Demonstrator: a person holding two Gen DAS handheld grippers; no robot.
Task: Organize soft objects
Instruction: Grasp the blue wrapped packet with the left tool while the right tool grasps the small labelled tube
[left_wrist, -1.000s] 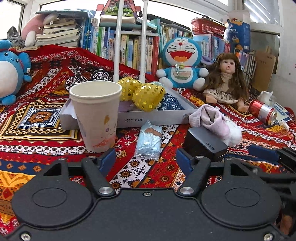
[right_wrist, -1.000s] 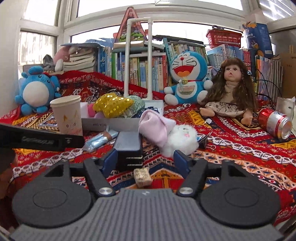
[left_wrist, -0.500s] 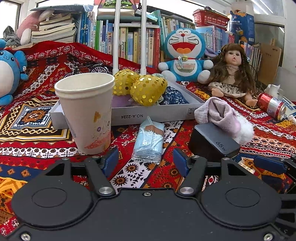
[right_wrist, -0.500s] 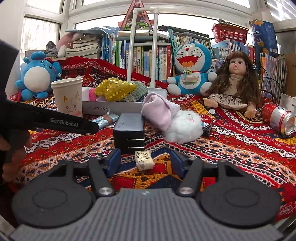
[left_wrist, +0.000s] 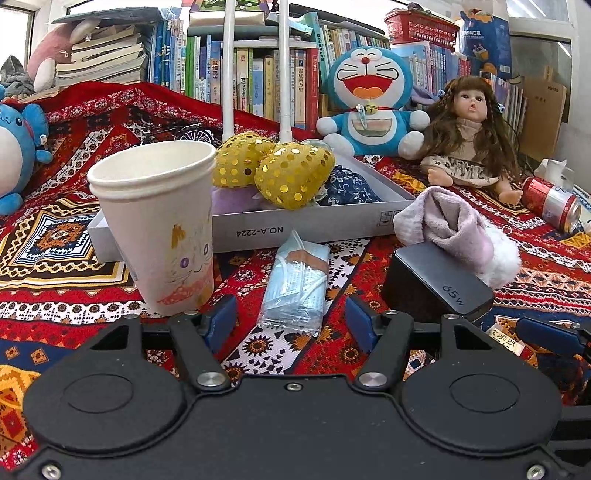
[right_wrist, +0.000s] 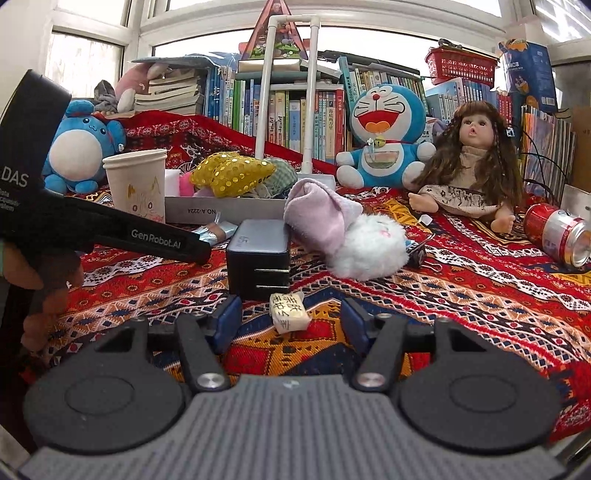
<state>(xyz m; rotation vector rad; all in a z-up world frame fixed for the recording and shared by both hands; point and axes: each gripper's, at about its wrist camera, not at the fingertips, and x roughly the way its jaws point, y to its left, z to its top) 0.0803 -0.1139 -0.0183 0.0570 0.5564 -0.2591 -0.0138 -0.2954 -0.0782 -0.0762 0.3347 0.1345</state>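
Left gripper (left_wrist: 290, 325): jaws wide, empty; packet of face masks (left_wrist: 295, 284) lies between the fingertips, just ahead. Right gripper (right_wrist: 291, 321): jaws wide, empty; small wrapped candy (right_wrist: 289, 312) between its fingertips. Grey tray (left_wrist: 332, 225): holds sequined yellow plush (left_wrist: 291, 173). Pink sock (right_wrist: 319, 218): beyond, draped beside black charger (right_wrist: 258, 258), touching white fluffy toy (right_wrist: 369, 247).

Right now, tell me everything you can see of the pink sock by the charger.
The pink sock looks like soft, fuzzy fleece, pale pink-lilac, crumpled and folded over itself. It lies on the patterned cloth, just in front of the grey tray. One end drapes onto the top edge of the black charger; the other rests against the white fluffy toy. Neither tongs touch it; both stand open, short of it.
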